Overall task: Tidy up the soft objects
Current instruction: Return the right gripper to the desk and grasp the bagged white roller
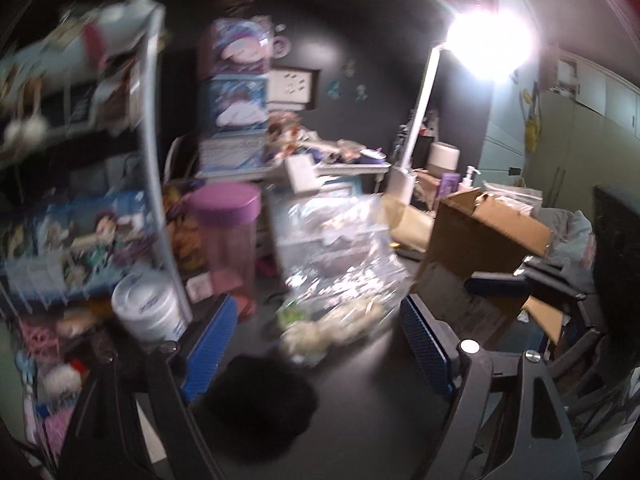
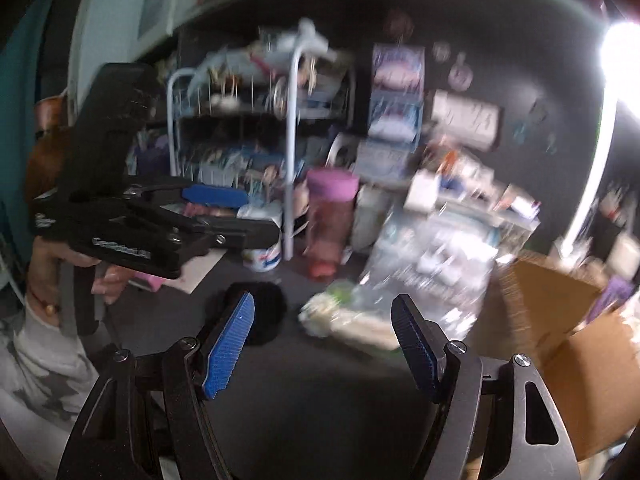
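Note:
A pale cream and green soft toy (image 1: pixel 328 328) lies on the dark desk at the mouth of a clear plastic bag (image 1: pixel 340 240). A black soft object (image 1: pixel 260 396) lies on the desk nearer to me. My left gripper (image 1: pixel 320 344) is open and empty, above the desk just short of the toy. My right gripper (image 2: pixel 324 340) is open and empty; the toy (image 2: pixel 344 316) and the black object (image 2: pixel 264 312) lie beyond its fingertips. The left gripper (image 2: pixel 224 216) also shows from the side in the right wrist view. Both views are blurred.
A pink lidded bottle (image 1: pixel 228 236) and a white tub (image 1: pixel 148 312) stand at the left by a wire rack (image 1: pixel 80 216) of boxes. An open cardboard box (image 1: pixel 480 248) stands at the right. A bright desk lamp (image 1: pixel 488 36) glares at the back.

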`<state>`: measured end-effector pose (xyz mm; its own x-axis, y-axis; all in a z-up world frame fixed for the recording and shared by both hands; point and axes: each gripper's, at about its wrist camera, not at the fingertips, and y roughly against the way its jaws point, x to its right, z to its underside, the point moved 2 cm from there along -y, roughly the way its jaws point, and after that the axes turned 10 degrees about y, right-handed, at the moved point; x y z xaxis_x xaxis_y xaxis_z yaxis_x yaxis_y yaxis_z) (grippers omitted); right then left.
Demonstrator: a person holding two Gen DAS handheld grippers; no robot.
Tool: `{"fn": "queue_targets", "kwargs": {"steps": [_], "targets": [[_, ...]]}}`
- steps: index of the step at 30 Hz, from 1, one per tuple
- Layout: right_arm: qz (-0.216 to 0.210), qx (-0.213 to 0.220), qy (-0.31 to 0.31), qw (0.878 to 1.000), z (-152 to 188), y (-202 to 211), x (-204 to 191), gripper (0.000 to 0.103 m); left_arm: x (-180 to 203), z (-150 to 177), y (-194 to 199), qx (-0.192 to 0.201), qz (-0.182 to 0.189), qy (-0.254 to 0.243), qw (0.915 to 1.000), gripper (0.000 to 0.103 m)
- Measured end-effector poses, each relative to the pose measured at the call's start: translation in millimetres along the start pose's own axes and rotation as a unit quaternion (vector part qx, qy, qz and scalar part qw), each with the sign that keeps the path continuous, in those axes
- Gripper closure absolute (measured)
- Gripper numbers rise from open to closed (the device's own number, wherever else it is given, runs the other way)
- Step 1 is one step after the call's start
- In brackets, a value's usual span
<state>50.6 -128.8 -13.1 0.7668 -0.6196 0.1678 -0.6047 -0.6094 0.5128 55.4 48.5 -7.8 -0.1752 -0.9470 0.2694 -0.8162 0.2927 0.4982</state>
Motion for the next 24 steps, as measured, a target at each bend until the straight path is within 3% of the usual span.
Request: {"fn": "queue_targets", "kwargs": {"steps": [6,14,18,24], "targets": [[-0.034,-0.071,-0.137,0.987,30,-67,18,0.021,-37,19,-10,-0.011,0.007,0.025,0.9996,0.022],[-0.023,-0.071,-0.280,0.957,49,-111,59,0.016,-59,24,-33,-0.031,0.016,0.037,0.9987,0.022],[-0.007,-0.088,-0.324,0.942,50,-131,79,0.016,-66,19,-40,-0.032,0.013,0.042,0.9985,0.022],[0.015,-0.095,-0.345,0.934,50,-148,92,0.016,-75,15,-44,-0.034,0.003,0.047,0.9983,0.022]]}}
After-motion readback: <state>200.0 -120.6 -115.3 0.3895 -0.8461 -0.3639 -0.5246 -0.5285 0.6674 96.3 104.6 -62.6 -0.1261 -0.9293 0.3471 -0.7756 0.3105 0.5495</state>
